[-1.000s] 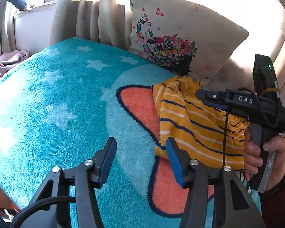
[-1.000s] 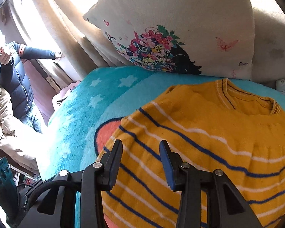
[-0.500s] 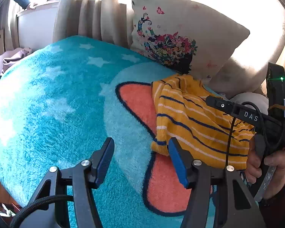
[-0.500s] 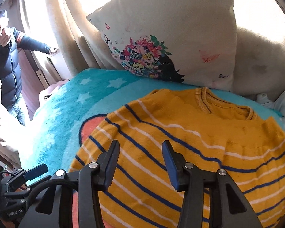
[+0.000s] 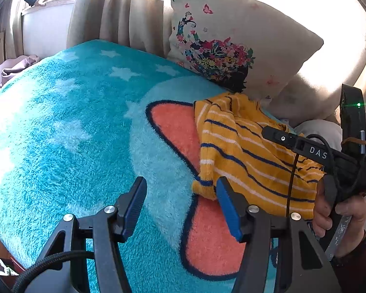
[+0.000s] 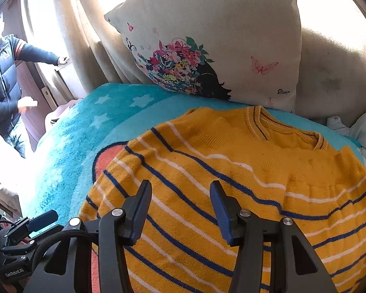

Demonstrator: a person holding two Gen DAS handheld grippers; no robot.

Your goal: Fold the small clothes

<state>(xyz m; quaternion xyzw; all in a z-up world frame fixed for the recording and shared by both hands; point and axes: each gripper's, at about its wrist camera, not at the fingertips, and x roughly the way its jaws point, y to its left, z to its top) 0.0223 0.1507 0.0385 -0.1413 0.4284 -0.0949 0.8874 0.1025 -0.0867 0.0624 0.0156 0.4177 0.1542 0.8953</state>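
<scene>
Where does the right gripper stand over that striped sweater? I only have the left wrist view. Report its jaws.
Observer: The right gripper is open above the yellow striped sweater. Its jaws have just been opening, and no fabric is pinched between them.
Operator: Now give me the neckline.
Observer: The collar lies at the far end, towards the pillow, and the sweater's front is spread flat.
Operator: Check the room off to the left.
Observer: A person in a dark vest stands beside the curtain.
</scene>
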